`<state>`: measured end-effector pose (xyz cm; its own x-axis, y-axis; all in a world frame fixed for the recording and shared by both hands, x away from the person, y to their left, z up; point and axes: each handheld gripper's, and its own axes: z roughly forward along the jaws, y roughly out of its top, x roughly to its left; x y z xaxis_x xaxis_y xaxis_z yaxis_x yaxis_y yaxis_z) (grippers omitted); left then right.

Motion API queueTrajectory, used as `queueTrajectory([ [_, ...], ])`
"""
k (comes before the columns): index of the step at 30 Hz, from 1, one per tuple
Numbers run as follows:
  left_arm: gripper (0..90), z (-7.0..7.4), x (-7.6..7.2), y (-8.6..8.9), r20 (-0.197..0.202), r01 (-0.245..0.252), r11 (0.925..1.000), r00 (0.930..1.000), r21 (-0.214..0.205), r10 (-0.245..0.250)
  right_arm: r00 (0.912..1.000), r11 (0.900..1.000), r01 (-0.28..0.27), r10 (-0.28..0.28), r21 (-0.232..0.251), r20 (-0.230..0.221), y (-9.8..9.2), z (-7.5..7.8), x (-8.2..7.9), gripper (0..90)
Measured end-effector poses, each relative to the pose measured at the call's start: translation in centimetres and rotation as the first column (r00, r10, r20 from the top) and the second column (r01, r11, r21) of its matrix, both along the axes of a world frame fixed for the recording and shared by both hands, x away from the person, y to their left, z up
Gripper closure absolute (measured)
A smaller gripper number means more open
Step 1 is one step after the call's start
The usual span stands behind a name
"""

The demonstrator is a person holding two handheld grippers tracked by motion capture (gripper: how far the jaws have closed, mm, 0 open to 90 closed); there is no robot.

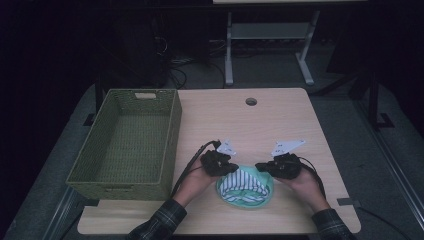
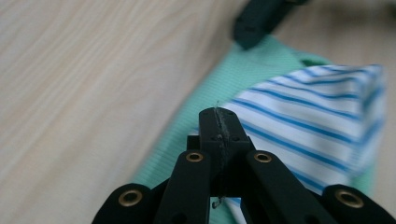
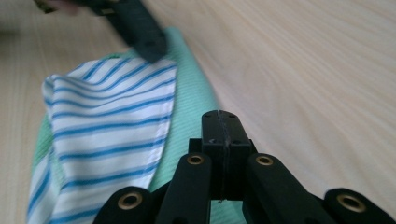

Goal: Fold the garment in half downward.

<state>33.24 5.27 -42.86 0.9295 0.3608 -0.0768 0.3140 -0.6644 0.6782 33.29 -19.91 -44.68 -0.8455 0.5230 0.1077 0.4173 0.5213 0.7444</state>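
Left gripper (image 1: 229, 167) sits at the left edge of the garment (image 1: 245, 187), jaws pressed together; in the left gripper view a thin sliver of cloth seems to be pinched between the closed pads, though the seam is too fine to be sure. Right gripper (image 1: 262, 166) mirrors it at the garment's right edge, jaws likewise shut tight, and whether any fabric is caught there is hard to tell from its own view. Both hands rest low on the tabletop (image 1: 240, 120).

That garment, a small mint-green piece with a white and blue striped panel (image 2: 317, 116) folded over it, lies bunched near the front of the tabletop, between the two grippers and well apart from the woven green basket (image 1: 130, 142) standing at the left side.

It looks light, soft and limp: it will sag and unfold when lifted and give no resistance to the pads. A firm pinch on the ribbed green hem (image 3: 187, 93) at two opposite edges should hold best, since the thin striped layer may slip free of a shallow bite
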Motion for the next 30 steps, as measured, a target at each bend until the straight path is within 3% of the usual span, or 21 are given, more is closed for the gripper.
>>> queueTrajectory([
  [3,89.6,0.4,-1.4,0.1,0.002,0.017,0.9999,0.9999,0.004,-0.017,0.9999,0.9999,0.01,-0.01,-0.001,0.002,0.1,0.1,0.6,90.0],
  [10,89.6,0.7,-4.7,0.0,-0.025,0.07,0.9968,0.9972,-0.039,-0.071,0.9997,0.9997,0.024,-0.024,-0.002,0.001,0.9,-0.1,2.0,90.0],
  [15,89.6,-0.5,-6.5,-0.9,-0.062,0.122,0.9925,0.9905,-0.007,-0.123,0.9998,0.9997,0.008,-0.008,-0.022,-0.017,2.1,-1.0,2.8,90.0],
  [18,89.6,-1.7,-6.8,-1.6,-0.095,0.154,0.9875,0.9841,0.034,-0.15,0.9994,0.9989,-0.002,0.0,-0.048,-0.035,2.6,-1.5,2.8,90.0],
  [21,89.6,-2.5,-6.8,-2.0,-0.104,0.165,0.9842,0.9821,0.066,-0.157,0.9994,0.998,-0.009,0.007,-0.062,-0.033,2.6,-1.8,2.8,90.0],
  [30,89.6,-2.5,-5.7,-1.1,-0.069,0.131,0.9857,0.9899,0.106,-0.124,0.9989,0.9976,-0.017,0.014,-0.067,-0.044,1.4,-1.7,2.4,90.0],
])
